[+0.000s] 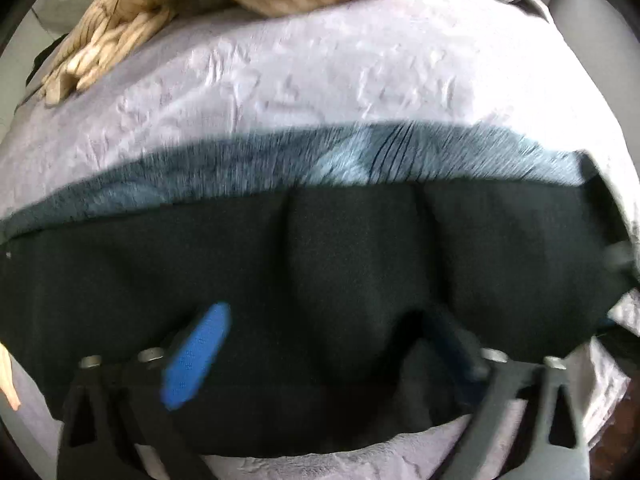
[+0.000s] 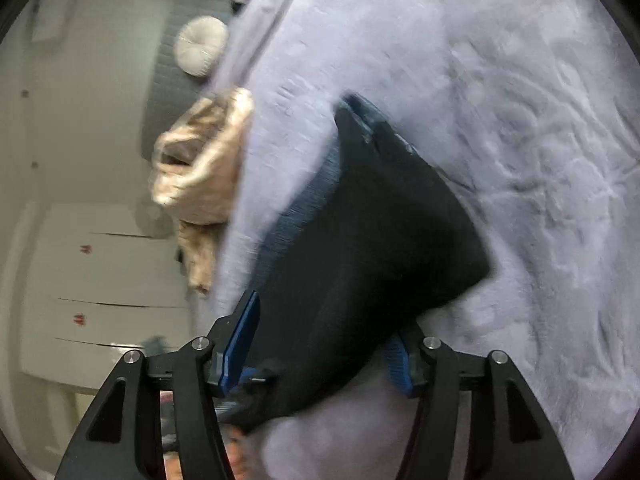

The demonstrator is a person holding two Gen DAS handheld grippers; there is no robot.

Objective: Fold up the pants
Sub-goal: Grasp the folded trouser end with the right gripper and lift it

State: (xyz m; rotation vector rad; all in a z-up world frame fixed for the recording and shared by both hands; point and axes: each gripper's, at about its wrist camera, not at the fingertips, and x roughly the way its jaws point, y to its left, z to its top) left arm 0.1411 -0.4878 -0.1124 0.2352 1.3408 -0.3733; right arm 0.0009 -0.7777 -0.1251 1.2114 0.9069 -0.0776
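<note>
- Bedroom — lavender bed cover [image 1: 320,80], tan knitted blanket [image 1: 120,40] bunched at the far edge.
- Dark pants [image 1: 320,260] laid flat across the bed, already doubled, ribbed blue inner layer showing along one edge.
- Left gripper [image 1: 324,344] above the fabric, fingers spread, nothing visibly pinched.
- Right gripper [image 2: 324,344] straddling a pants corner — fingers apart, grip unclear.
- Likely remaining: another fold, smoothing.

Both grippers [image 1: 320,344] [image 2: 320,344] jaws apart, angled downward
</note>
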